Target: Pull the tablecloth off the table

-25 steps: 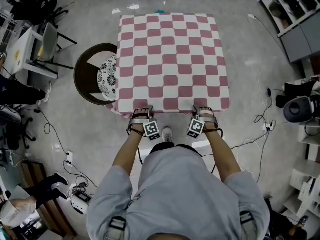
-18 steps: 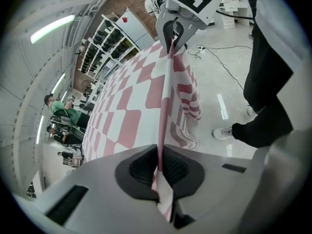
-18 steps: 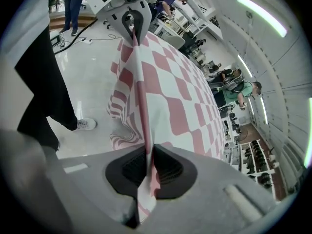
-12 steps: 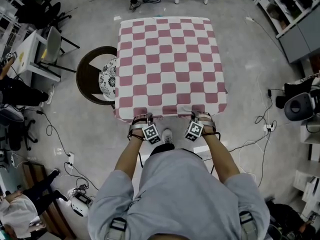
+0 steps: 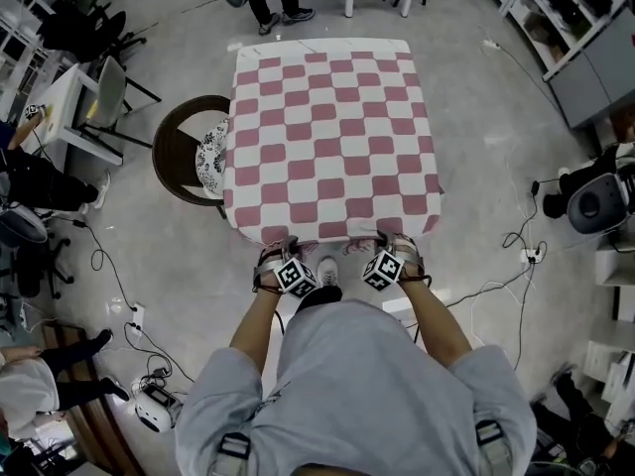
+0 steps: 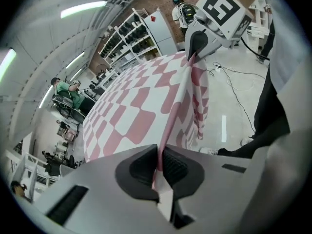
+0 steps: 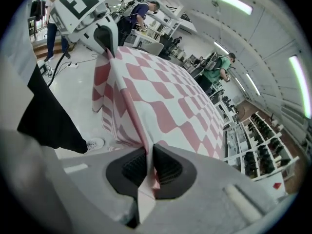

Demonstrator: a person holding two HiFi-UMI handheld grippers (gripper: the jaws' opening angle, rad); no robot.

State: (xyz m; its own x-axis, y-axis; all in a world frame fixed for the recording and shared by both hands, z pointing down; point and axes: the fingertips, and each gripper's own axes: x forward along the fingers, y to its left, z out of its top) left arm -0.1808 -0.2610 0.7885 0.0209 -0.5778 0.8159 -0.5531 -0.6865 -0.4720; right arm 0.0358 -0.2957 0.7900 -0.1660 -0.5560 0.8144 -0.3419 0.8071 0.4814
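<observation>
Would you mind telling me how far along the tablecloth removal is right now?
Done: the left gripper and right gripper are each shut on the near hem of the tablecloth. In hand: that hem is stretched between them. Left: the cloth lies spread across the whole top, so the pull itself remains.

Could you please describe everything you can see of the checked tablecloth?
The tablecloth is thin fabric in a pink-and-white check. It is spread flat over a table that it hides completely, with its edges hanging down the sides. The left hand-held gripper and the right hand-held gripper are each shut on its near hem, close to the two near corners, and the hem runs as a raised fold between them. Nothing lies on it.
</observation>
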